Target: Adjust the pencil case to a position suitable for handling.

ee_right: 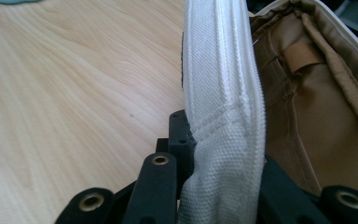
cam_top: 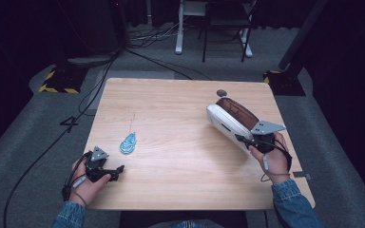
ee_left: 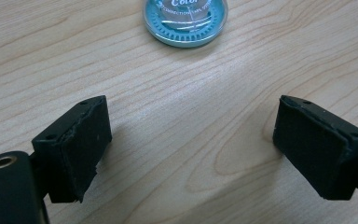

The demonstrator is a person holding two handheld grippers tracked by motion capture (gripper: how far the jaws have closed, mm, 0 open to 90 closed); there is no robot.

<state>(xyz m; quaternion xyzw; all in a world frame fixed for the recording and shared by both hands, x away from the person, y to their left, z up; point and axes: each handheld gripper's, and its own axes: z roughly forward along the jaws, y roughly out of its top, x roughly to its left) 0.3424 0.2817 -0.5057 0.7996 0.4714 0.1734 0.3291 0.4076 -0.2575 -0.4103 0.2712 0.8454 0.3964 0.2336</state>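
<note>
A white fabric pouch (cam_top: pixel 229 119) with a brown lining (ee_right: pixel 326 116) lies open on the right side of the wooden table (cam_top: pixel 180 109), tilted up at its near end. My right gripper (cam_top: pixel 248 139) is shut on the pouch's white zipper edge (ee_right: pixel 223 93), with the cloth pinched between the jaws. A small blue round-ended tape dispenser (cam_top: pixel 129 143) lies left of the middle. My left gripper (cam_top: pixel 116 171) rests low at the front left corner, open, jaws wide apart over bare wood. The dispenser (ee_left: pixel 185 18) sits just beyond them, untouched.
A small dark disc (cam_top: pixel 221 92) lies on the table behind the pouch. A small grey tag (cam_top: pixel 302 175) sits near the right edge. Beyond the table stand a chair and desk legs (cam_top: pixel 214 33), floor cables (cam_top: pixel 95 85) and a yellow-striped stand base (cam_top: pixel 59 80).
</note>
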